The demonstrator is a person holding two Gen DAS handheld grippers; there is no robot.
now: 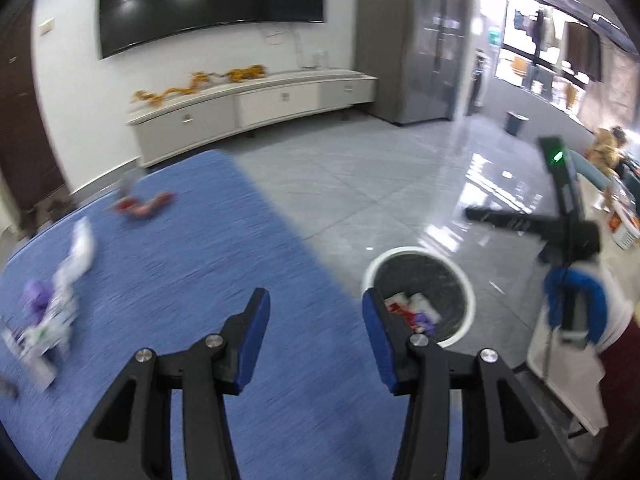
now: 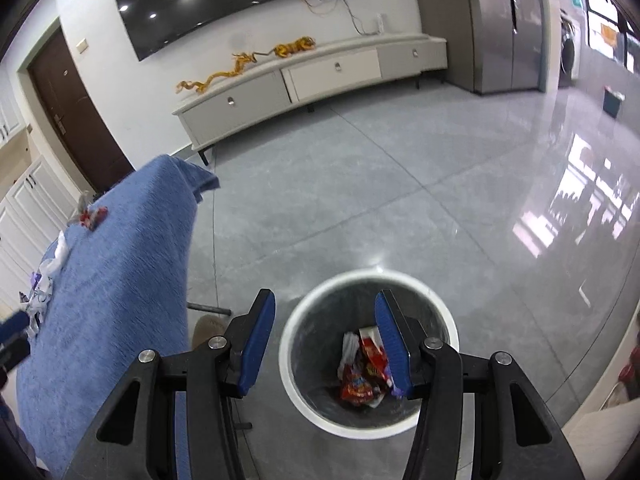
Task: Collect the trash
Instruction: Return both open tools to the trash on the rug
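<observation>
A round bin with a white rim [image 2: 368, 350] stands on the grey floor and holds red and white wrappers [image 2: 362, 376]. My right gripper [image 2: 325, 338] is open and empty, right above the bin. The bin also shows in the left wrist view [image 1: 418, 294]. My left gripper [image 1: 316, 334] is open and empty above the blue-clothed table [image 1: 192, 280], near its right edge. Wrappers lie on the cloth: a red one [image 1: 142, 204], white and purple ones [image 1: 52, 312]. They also show in the right wrist view, red [image 2: 93, 216] and white [image 2: 44, 284]. The right gripper shows at the right of the left view [image 1: 568, 232].
A long white TV cabinet [image 2: 312, 76] with a gold dragon ornament stands under a wall TV. A silver fridge [image 2: 508, 24] is at the right. A brown door [image 2: 76, 120] is at the left. A small dark bin [image 2: 612, 100] stands far off.
</observation>
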